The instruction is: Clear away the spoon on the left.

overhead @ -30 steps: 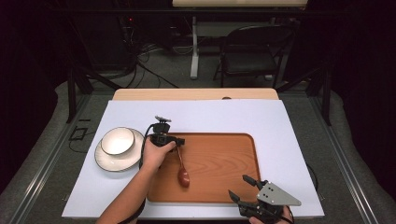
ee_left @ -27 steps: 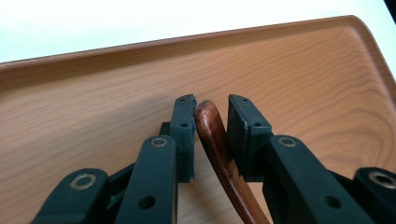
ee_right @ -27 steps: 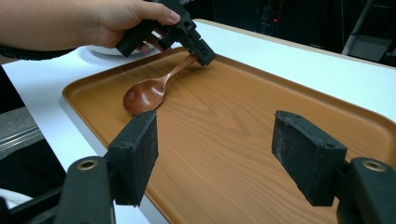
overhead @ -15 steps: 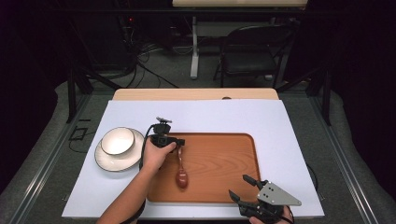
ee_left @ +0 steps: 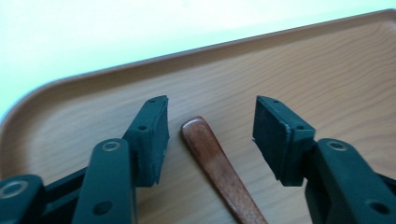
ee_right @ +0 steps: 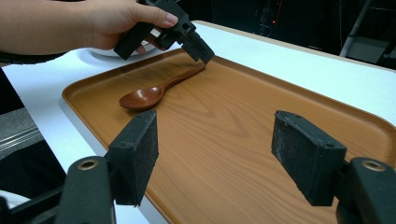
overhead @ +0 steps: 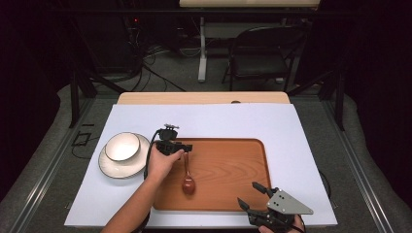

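In the high view, a wooden tray (overhead: 228, 165) is seen at the centre of the white-covered counter (overhead: 301, 131), and a brown spoon (overhead: 188, 180) lies on the tray's left part, bowl toward the lower edge of the frame. The left tool (overhead: 183, 151) is held just over the top of the spoon's handle, much as in the earlier frames; the spoon's place on the tray is unchanged. A white bowl (overhead: 122, 146) on a plate (overhead: 109, 165) is seen at left centre, beside the tray. The right tool (overhead: 252, 195) is held at the lower right, over the tray's near edge, jaws apart, where it was a second ago.

In the left gripper view, the jaws of the left tool (ee_left: 210, 126) are spread, with the handle tip of the spoon (ee_left: 210, 154) between them and untouched.

In the right gripper view, the right tool (ee_right: 215, 140) is spread wide above the tray (ee_right: 243, 116). The spoon (ee_right: 154, 93) is seen in the upper left, with the left tool (ee_right: 203, 56) at its handle end.
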`<act>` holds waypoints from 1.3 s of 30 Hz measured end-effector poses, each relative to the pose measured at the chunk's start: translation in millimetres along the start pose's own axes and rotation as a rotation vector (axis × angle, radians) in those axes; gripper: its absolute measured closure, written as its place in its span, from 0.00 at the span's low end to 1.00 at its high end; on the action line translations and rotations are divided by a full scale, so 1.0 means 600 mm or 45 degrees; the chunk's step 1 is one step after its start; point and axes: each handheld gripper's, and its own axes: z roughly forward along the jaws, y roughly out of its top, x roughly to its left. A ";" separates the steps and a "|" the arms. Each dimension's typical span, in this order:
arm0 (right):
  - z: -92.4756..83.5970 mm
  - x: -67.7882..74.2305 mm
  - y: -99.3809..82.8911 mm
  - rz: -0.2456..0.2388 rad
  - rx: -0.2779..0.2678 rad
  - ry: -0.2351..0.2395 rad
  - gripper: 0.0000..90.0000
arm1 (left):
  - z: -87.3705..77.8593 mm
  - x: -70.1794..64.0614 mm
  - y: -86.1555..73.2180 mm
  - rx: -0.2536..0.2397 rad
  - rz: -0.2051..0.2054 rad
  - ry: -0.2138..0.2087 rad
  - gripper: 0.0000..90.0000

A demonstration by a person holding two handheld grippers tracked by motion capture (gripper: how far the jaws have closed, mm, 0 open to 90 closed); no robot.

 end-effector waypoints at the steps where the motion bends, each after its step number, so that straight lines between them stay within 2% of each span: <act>1: 0.000 0.000 0.000 0.000 0.000 0.000 0.35 | 0.000 0.000 0.000 0.000 0.000 0.000 0.50; 4: 0.000 0.001 0.000 -0.009 0.003 0.002 0.35 | -0.006 -0.005 0.001 -0.014 0.030 0.022 0.49; 12: 0.000 0.000 0.000 -0.004 0.001 -0.005 0.35 | -0.024 -0.009 0.007 -0.053 0.046 0.027 0.49; 15: -0.001 0.000 0.000 -0.005 0.001 -0.009 0.35 | -0.039 -0.011 0.011 -0.075 0.056 0.033 0.50; 18: -0.001 0.000 0.000 -0.004 0.001 -0.010 0.35 | -0.068 -0.015 0.017 -0.114 0.080 0.031 0.50; 19: -0.001 0.000 0.000 -0.004 0.001 -0.010 0.35 | -0.068 -0.015 0.017 -0.114 0.080 0.031 0.50; 22: -0.001 -0.001 0.000 -0.007 0.001 -0.013 0.35 | -0.100 -0.020 0.020 -0.152 0.129 0.049 0.51; 25: -0.002 -0.001 0.001 -0.010 0.000 -0.018 0.35 | -0.115 -0.023 0.019 -0.164 0.151 0.069 0.51; 26: -0.003 -0.001 0.001 -0.005 0.000 -0.020 0.35 | -0.131 -0.024 0.015 -0.176 0.182 0.091 0.51; 29: -0.004 -0.002 0.001 -0.006 -0.003 -0.025 0.35 | -0.147 -0.024 0.008 -0.201 0.196 0.095 0.51; 30: -0.004 -0.003 0.001 -0.004 -0.005 -0.027 0.35 | -0.164 -0.022 -0.002 -0.226 0.210 0.091 0.51; 31: -0.004 -0.003 0.001 -0.004 -0.005 -0.027 0.35 | -0.164 -0.022 -0.002 -0.226 0.210 0.091 0.51; 32: -0.004 -0.002 0.001 -0.007 -0.006 -0.029 0.35 | -0.182 -0.017 -0.014 -0.241 0.210 0.088 0.51; 33: -0.004 -0.002 0.001 -0.007 -0.006 -0.029 0.35 | -0.182 -0.017 -0.014 -0.241 0.210 0.088 0.51; 35: -0.005 -0.002 0.002 -0.011 -0.010 -0.031 0.35 | -0.198 -0.010 -0.028 -0.273 0.206 0.086 0.51; 36: -0.005 -0.002 0.003 -0.008 -0.013 -0.031 0.35 | -0.211 -0.005 -0.044 -0.290 0.210 0.102 0.52; 37: -0.005 -0.002 0.003 -0.008 -0.013 -0.031 0.35 | -0.211 -0.005 -0.044 -0.290 0.210 0.102 0.52; 39: -0.006 -0.002 0.003 -0.009 -0.015 -0.035 0.35 | -0.224 0.003 -0.065 -0.315 0.214 0.110 0.52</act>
